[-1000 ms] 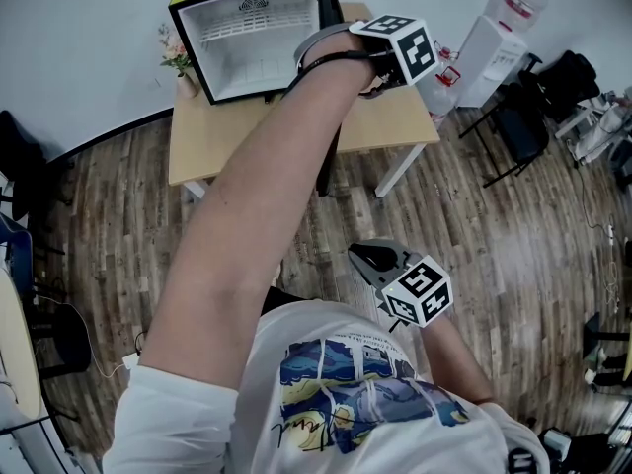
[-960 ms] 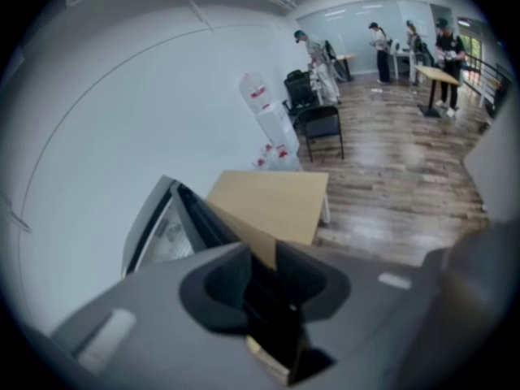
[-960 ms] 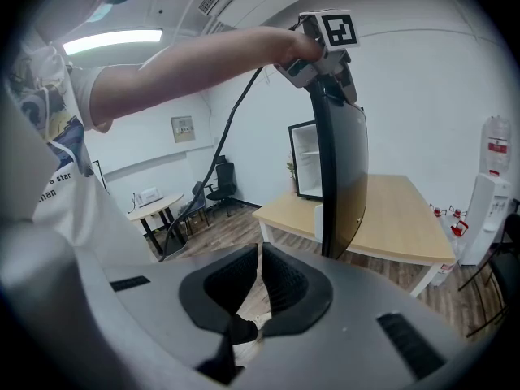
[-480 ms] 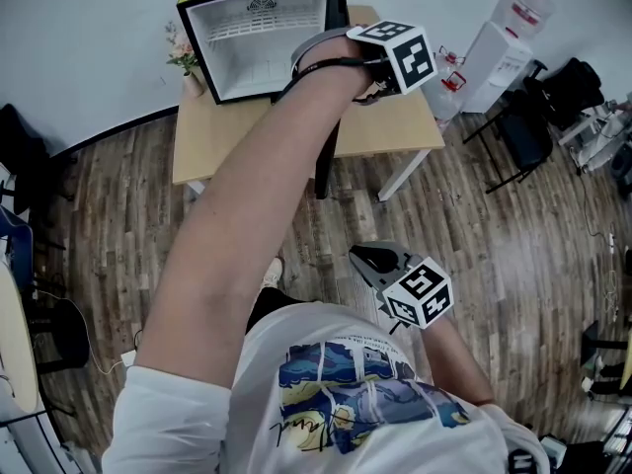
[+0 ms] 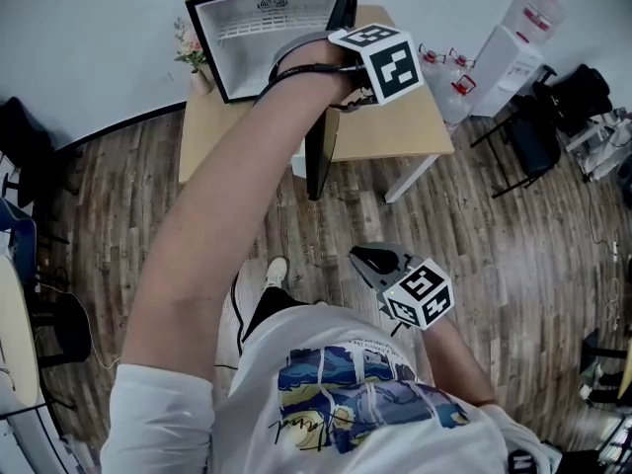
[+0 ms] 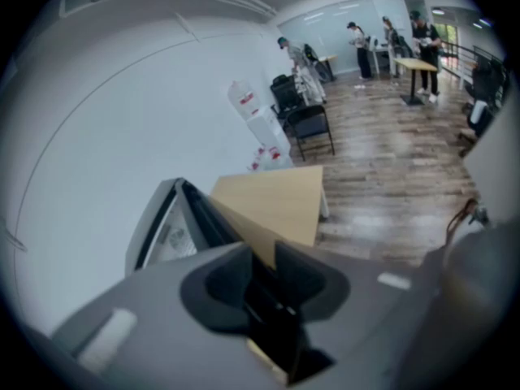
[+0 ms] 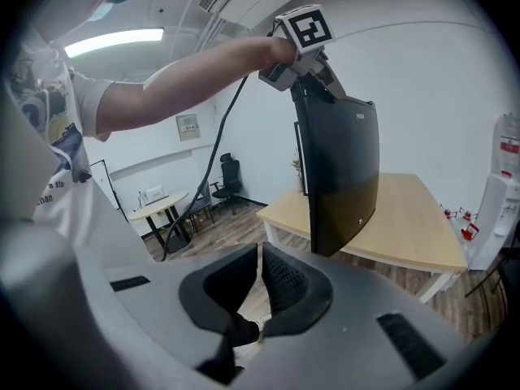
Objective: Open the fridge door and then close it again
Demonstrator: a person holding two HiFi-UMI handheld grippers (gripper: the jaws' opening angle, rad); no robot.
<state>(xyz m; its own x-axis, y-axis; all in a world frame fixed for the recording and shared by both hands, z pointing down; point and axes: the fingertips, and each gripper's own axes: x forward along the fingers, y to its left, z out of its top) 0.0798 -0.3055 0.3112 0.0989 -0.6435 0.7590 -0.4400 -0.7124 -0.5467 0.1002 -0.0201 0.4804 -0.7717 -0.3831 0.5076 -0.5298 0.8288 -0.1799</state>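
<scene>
A small black fridge [image 5: 267, 38] stands on the wooden table [image 5: 395, 131] with its white inside showing. Its black door [image 5: 318, 161] hangs open at the fridge's right corner, edge-on in the head view. My left gripper [image 5: 338, 95] reaches out at arm's length and holds the door's top edge. In the left gripper view the door edge [image 6: 272, 311] sits between the closing jaws of that gripper [image 6: 264, 254]. The right gripper view shows the door's outer face [image 7: 341, 169]. Down by my waist, the right gripper [image 5: 363, 257] is shut and holds nothing.
A water dispenser [image 5: 499, 52] and dark chairs [image 5: 538, 131] stand right of the table. A small flower pot [image 5: 188, 52] sits left of the fridge. A round table [image 7: 158, 205] and an office chair stand farther off on the wood floor.
My left gripper has moved left toward the fridge's front, and the door has swung with it. The right gripper has stayed where it was.
</scene>
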